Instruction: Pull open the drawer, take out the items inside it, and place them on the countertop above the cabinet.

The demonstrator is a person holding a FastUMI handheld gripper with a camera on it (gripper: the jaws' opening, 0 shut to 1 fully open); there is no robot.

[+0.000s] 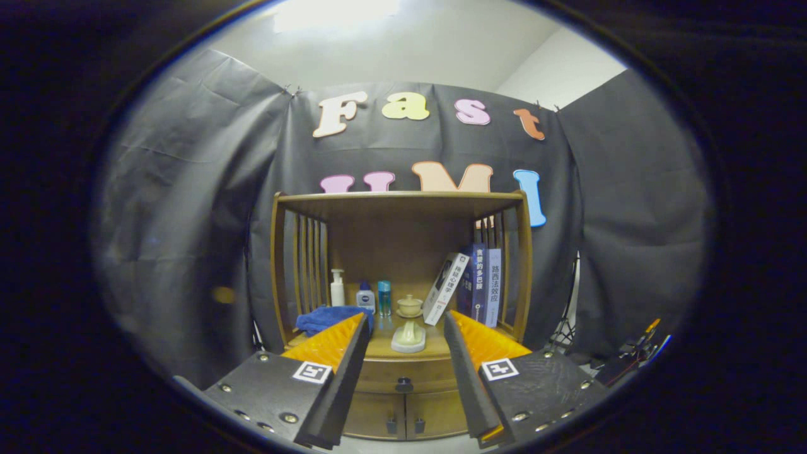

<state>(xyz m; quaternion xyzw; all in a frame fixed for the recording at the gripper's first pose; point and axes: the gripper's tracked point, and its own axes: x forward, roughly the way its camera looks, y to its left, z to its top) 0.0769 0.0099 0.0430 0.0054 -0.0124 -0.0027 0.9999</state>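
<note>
Wooden cabinet [403, 265] stands ahead of me against the black cloth wall, square to my line of sight. I note slatted sides, an open shelf bay above, and a bench [384, 348] forming the floor of that bay. Below the bench sits the drawer [394, 375], closed, with a dark knob [404, 383] at its middle; under it are two small doors [403, 413], also closed. Drawer contents cannot be seen.

My gripper [403, 328] is held wide, nothing between its fingers, and it is well short of the cabinet. The knob shows in the gap between the fingers, low down.

On the bench, at the right, books [482, 287] stand upright, with one white book [445, 288] leaning against them. At the left a blue cloth [325, 317] lies bunched, partly hidden behind my left finger. Near the front of the bench, in the gap between the fingers, stands a pale ceramic piece [409, 336]. Behind it is a small lidded cup [410, 306] on a saucer. Along the back, left of the cup, I record three bottles in a row: a white pump bottle [338, 288], a small blue-and-white bottle [365, 296] and a teal bottle [384, 297].
</note>
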